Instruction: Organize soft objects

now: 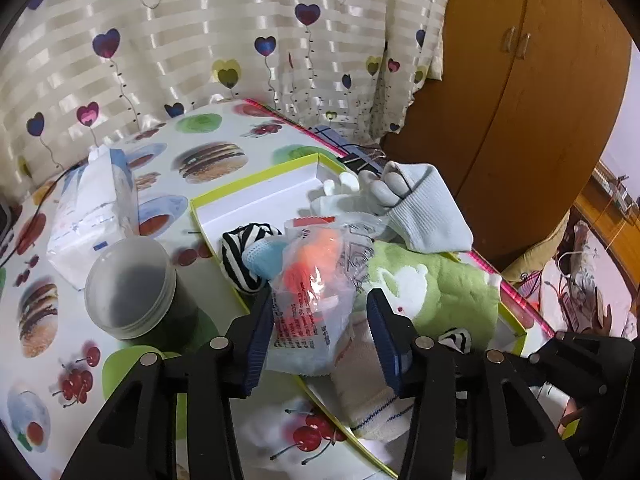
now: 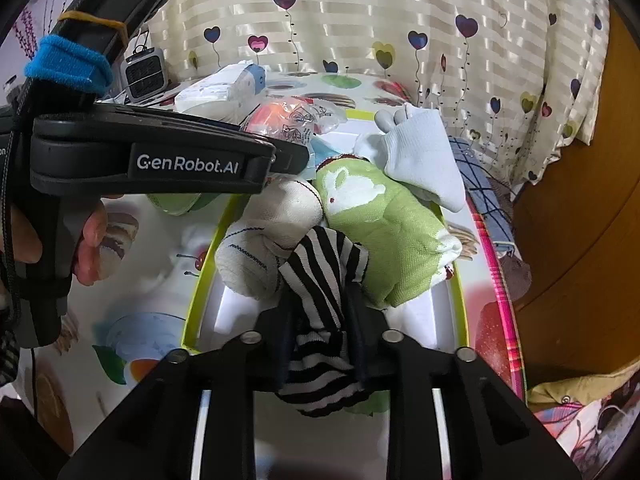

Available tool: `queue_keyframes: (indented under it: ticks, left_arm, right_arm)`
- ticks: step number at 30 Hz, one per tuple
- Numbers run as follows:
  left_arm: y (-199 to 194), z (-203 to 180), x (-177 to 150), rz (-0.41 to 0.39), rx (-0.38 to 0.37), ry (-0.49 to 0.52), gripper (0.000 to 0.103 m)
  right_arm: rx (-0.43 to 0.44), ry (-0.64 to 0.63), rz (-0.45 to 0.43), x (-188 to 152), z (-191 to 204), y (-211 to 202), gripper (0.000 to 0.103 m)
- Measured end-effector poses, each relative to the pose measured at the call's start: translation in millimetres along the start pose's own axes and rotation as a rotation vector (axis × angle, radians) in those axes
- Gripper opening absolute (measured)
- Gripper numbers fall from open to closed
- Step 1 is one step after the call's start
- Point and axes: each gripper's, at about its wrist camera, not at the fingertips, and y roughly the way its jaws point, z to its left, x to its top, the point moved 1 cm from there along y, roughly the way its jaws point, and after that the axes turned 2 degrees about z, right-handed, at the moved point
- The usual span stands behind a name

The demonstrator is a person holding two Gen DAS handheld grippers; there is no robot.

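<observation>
My left tongs (image 1: 320,320) are hanging released around a crinkly clear plastic bag with orange contents (image 1: 316,276), pads apart. My right tongs (image 2: 320,316) are clenching a black-and-white striped sock (image 2: 320,280) over the lime-rimmed white box (image 2: 460,300). A green bunny sock (image 2: 384,224) and pale blue sock (image 2: 424,160) are crowding inside; a frosted jar (image 1: 132,284) is standing beside.
</observation>
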Motion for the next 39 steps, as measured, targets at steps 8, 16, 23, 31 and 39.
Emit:
queue_keyframes:
  ticks: [8, 16, 23, 31, 39]
  left_arm:
    - [-19, 3, -11, -0.015, 0.013, 0.002, 0.054]
    - [-54, 13, -27, -0.054, 0.044, -0.021, 0.058]
    - [-93, 28, -52, -0.087, 0.076, -0.071, 0.058]
    - [-123, 54, -93, -0.097, 0.18, -0.143, 0.058]
    - [-143, 71, -123, -0.122, 0.186, -0.217, 0.058]
  right_arm:
    - [-0.015, 0.005, -0.026, 1, 3, -10, 0.042]
    - [-0.01, 0.012, -0.05, 2, 12, -21, 0.042]
    - [0.007, 0.018, -0.097, 1, 25, -39, 0.042]
    - [0.037, 0.035, -0.133, 0, 48, -47, 0.042]
    - [0.034, 0.042, -0.186, -5, 65, -57, 0.042]
